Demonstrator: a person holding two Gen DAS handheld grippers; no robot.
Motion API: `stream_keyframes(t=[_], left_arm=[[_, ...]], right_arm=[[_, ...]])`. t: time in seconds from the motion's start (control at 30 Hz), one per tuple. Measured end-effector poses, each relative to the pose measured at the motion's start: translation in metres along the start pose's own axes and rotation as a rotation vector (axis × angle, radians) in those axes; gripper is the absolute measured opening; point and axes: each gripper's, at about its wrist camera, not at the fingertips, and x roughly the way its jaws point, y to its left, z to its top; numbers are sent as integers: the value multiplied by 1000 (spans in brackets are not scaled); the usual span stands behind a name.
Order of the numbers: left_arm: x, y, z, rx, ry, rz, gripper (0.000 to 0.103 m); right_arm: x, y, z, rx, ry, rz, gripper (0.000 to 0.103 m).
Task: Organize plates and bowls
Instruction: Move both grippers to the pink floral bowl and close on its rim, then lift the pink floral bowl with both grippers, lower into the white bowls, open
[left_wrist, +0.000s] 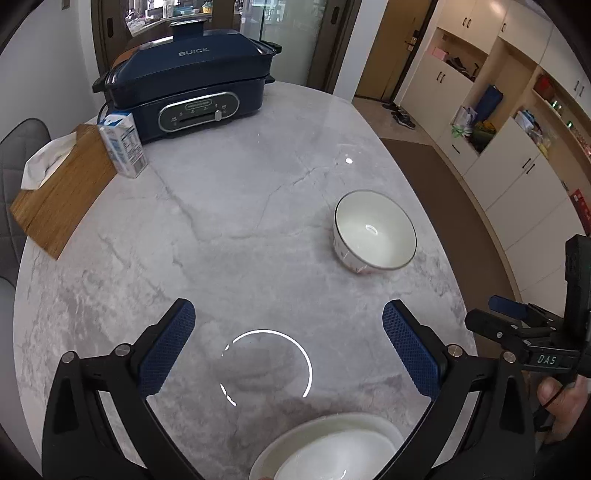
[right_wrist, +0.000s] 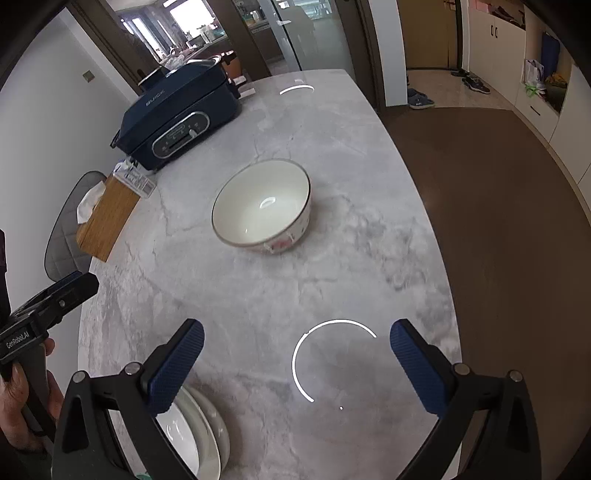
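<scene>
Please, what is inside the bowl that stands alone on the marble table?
The bowl looks empty: its white inside shows only a reflection of a lamp. What is beneath its base on the table cannot be seen.

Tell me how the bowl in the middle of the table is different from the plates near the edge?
The bowl is deep with tall sides; the plates are shallow. The bowl has a dark rim line and a red pattern outside; the plates look plain white. The bowl stands alone mid-table; the plates sit stacked at the near edge, below the open left gripper. Both are white inside, empty, and rest on the marble table.
</scene>
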Motion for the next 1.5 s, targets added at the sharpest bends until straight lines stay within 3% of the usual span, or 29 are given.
stream_keyframes(t=[0.13, 0.27, 0.63, 0.7, 0.77, 0.9, 0.93, 1.13, 1.2, 1.5], left_arm=[[34, -20, 35, 57, 1, 24, 103], [70, -39, 56, 109, 52, 30, 103], [146, -40, 69, 126, 119, 36, 103], [154, -40, 68, 133, 136, 21, 102], [163, -40, 67, 125, 169, 29, 100], [177, -33, 68, 81, 208, -19, 76], [180, -33, 67, 80, 218, -28, 75], [189, -42, 63, 93, 258, -113, 33], [188, -48, 61, 105, 261, -118, 19], [172, -50, 54, 110, 263, -117, 16]], right_arm=[[21, -4, 39, -10, 6, -20, 103], [44, -10, 65, 8, 43, -35, 103], [97, -16, 90, 12, 112, -55, 97], [104, -18, 92, 11, 123, -55, 92], [114, -18, 93, 8, 151, -52, 79], [124, -19, 91, 23, 178, -30, 69], [125, -18, 90, 17, 178, -32, 63], [128, -6, 88, -15, 178, 6, 20], [128, 2, 88, -34, 175, -3, 16], [120, 7, 84, -6, 176, 20, 12]])
